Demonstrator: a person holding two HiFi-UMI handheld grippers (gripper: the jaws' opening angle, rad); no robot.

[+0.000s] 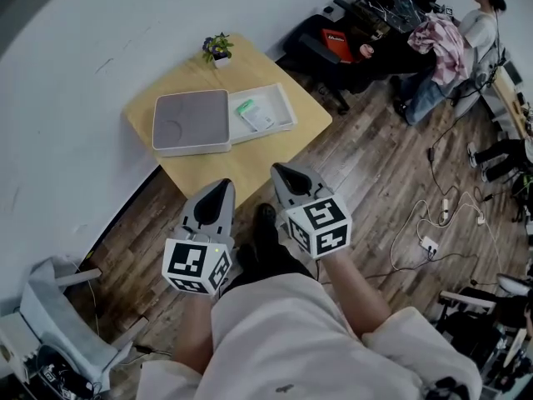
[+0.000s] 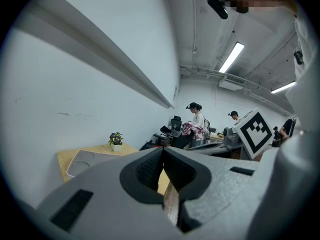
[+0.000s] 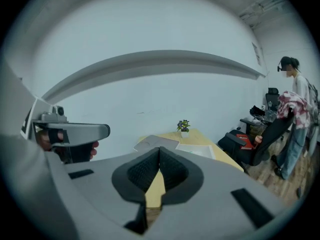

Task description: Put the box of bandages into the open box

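Box of bandages [image 1: 254, 113] apparently inside open box [image 1: 287, 107], clear only in head view | left tongs [image 2: 162, 150], right tongs [image 3: 159, 150]: pressed together, empty

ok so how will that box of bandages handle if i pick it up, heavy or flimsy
The box of bandages looks small and thin, so it is probably light. It lies flat in the open box, so it should not roll or tip. It may be thin card, too small to tell, so a hard squeeze might dent it.
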